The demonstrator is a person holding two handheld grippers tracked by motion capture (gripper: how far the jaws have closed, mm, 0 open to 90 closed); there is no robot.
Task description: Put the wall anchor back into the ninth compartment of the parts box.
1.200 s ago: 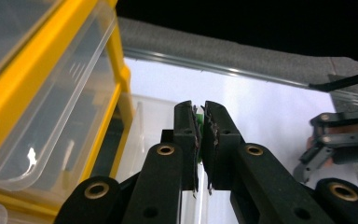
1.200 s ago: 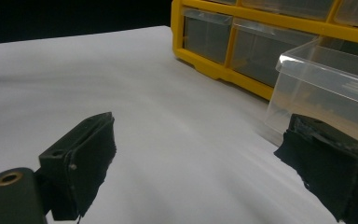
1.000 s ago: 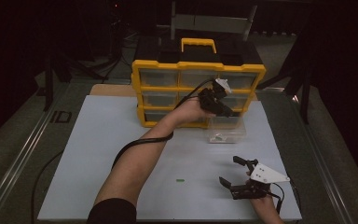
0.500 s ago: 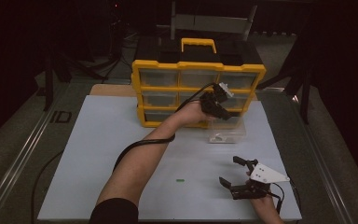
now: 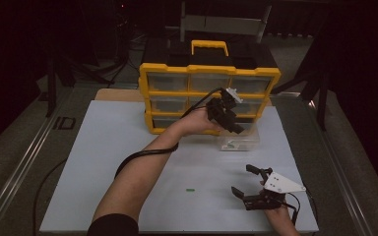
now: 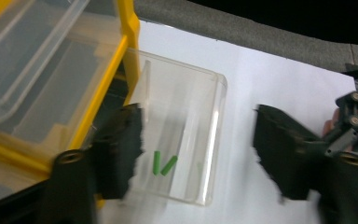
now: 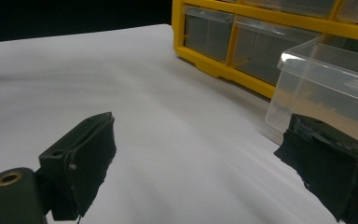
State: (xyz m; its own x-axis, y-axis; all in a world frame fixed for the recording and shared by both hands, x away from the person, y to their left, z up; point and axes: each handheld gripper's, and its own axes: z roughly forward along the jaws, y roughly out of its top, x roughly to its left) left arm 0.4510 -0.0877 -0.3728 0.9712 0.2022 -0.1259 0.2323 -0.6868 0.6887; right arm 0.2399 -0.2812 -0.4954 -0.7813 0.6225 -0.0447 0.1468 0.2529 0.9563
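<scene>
The left gripper (image 5: 235, 129) is held above the clear drawer (image 5: 238, 142), which rests on the white table (image 5: 103, 162) just in front of the yellow organizer (image 5: 209, 98). Its jaws, just opened, stand apart with nothing gripped; 2 green pieces (image 6: 163, 163) lie in the drawer beneath. The right gripper (image 5: 243, 181), jaws apart, is held near the table's front edge.

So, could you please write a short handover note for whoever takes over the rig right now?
Left tool: over the clear drawer, jaws just opened, nothing between them.
Right tool: open and empty, near the front right of the white board.
Things: the drawer stands pulled out of the yellow organizer, two green pieces lying in it; another green piece lies on the board.
Done: two pieces are in the drawer.
Left, probably: put in the last piece, slide the drawer back.
</scene>
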